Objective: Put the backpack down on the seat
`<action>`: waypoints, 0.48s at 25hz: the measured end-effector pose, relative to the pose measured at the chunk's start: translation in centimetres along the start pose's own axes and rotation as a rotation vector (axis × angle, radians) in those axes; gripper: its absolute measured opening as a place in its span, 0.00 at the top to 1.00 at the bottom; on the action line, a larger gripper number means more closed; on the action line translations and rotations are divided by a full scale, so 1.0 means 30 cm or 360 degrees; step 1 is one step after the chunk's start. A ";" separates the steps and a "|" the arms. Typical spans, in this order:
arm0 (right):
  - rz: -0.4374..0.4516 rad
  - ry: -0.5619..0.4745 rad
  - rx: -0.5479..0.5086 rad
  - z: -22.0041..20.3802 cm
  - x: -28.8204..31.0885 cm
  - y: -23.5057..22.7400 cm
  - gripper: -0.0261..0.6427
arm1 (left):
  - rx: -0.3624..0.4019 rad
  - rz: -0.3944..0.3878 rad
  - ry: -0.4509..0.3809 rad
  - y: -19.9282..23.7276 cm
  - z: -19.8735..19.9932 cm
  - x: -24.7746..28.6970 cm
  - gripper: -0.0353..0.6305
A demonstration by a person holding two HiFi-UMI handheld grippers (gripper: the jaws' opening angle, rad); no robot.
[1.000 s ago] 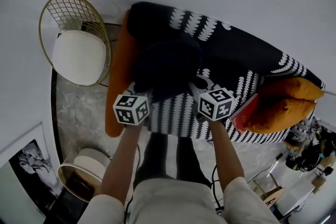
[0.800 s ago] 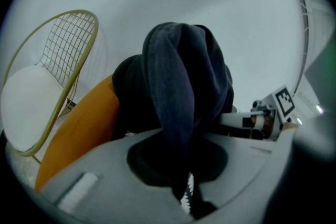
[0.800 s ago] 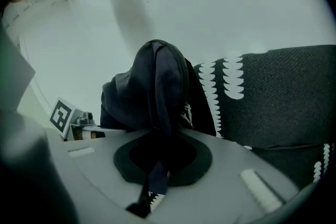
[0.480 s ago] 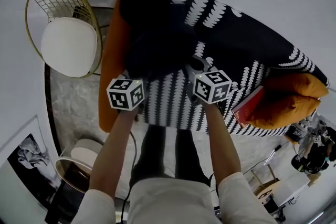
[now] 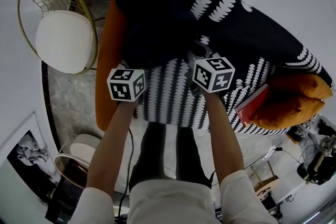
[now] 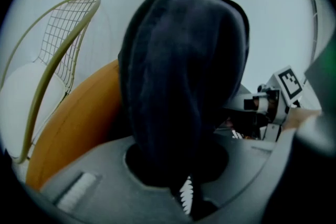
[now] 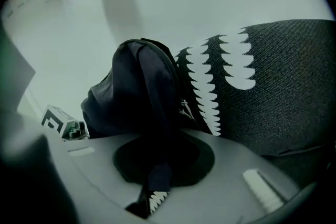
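Backpack (image 5: 155, 29), head view: we find it at the left end of the sofa (image 5: 252, 44), beside the orange armrest (image 5: 107, 55). It sits over the striped seat (image 5: 170, 99), deeper toward the backrest than a second ago, and both arms reach further forward. Left gripper (image 5: 127, 83) view: jaws closed on the bag's dark fabric, grip unchanged. Right gripper (image 5: 212, 73) view: jaws clamped on a strap (image 7: 156, 176), with the bag close against the patterned backrest (image 7: 273, 92).
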State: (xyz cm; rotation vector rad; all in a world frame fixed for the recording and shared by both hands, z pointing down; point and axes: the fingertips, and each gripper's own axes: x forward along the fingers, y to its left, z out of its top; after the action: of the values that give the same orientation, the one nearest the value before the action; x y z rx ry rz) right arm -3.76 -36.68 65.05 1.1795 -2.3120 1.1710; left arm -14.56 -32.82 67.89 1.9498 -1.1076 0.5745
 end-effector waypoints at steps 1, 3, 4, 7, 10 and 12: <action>-0.0008 0.0017 -0.0023 -0.006 0.009 -0.014 0.94 | -0.0001 0.0014 0.0010 0.004 -0.003 0.015 0.89; -0.0017 0.0035 -0.0056 -0.009 0.025 -0.038 0.93 | 0.0032 0.0026 0.0020 0.008 0.007 0.041 0.89; -0.0016 0.0033 -0.0050 -0.005 0.033 -0.046 0.93 | 0.0049 0.0026 0.0019 0.012 0.017 0.049 0.89; -0.0017 0.0030 -0.0014 -0.002 0.059 -0.070 0.93 | 0.0039 -0.0001 0.0021 0.025 0.027 0.065 0.89; -0.0050 0.0044 -0.0049 -0.006 0.075 -0.114 0.91 | -0.0004 -0.0062 0.0025 0.021 0.014 0.082 0.82; -0.0047 0.0052 -0.0069 -0.002 0.080 -0.124 0.88 | 0.0015 -0.0060 0.0033 0.027 0.005 0.081 0.77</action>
State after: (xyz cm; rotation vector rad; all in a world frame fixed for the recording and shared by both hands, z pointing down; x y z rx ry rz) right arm -2.37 -39.16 68.43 1.1665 -2.2768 1.1156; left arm -14.00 -34.38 69.86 1.9641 -1.0550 0.5795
